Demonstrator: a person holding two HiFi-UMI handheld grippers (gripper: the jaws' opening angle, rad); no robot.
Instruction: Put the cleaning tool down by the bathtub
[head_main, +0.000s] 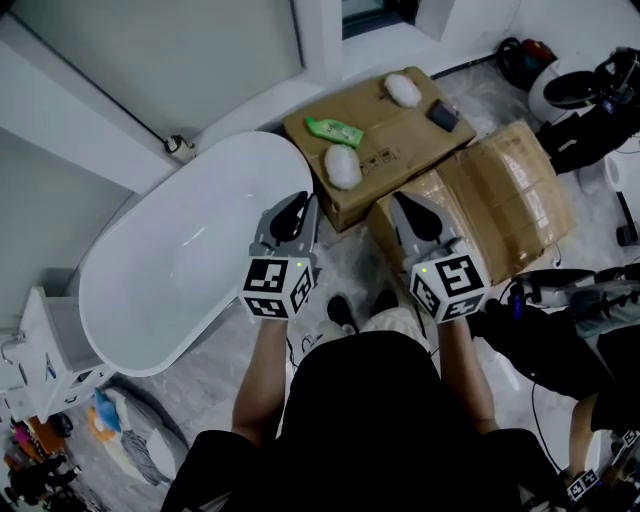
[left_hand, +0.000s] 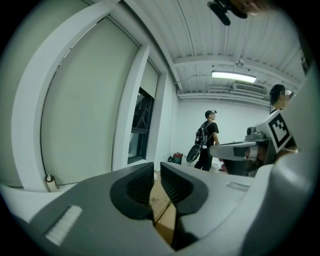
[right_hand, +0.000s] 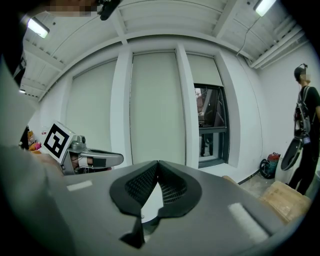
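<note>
The white bathtub (head_main: 185, 255) lies left of centre in the head view. Behind it, a flat cardboard box (head_main: 400, 130) carries two white fluffy cleaning pads (head_main: 342, 166) (head_main: 404, 89), a green bottle (head_main: 334, 130) and a small dark item (head_main: 445, 114). My left gripper (head_main: 297, 205) hovers over the tub's right end, its jaws a narrow slit apart with nothing between them (left_hand: 156, 167). My right gripper (head_main: 405, 205) hangs over the taped box (head_main: 500, 200), its tips touching and empty (right_hand: 158, 162). Neither gripper holds a tool.
A white cabinet (head_main: 40, 350) and a heap of cloths (head_main: 125, 430) sit at the lower left. Dark equipment and cables (head_main: 590, 100) crowd the right side. A person with a backpack (left_hand: 206, 137) stands across the room by the far wall.
</note>
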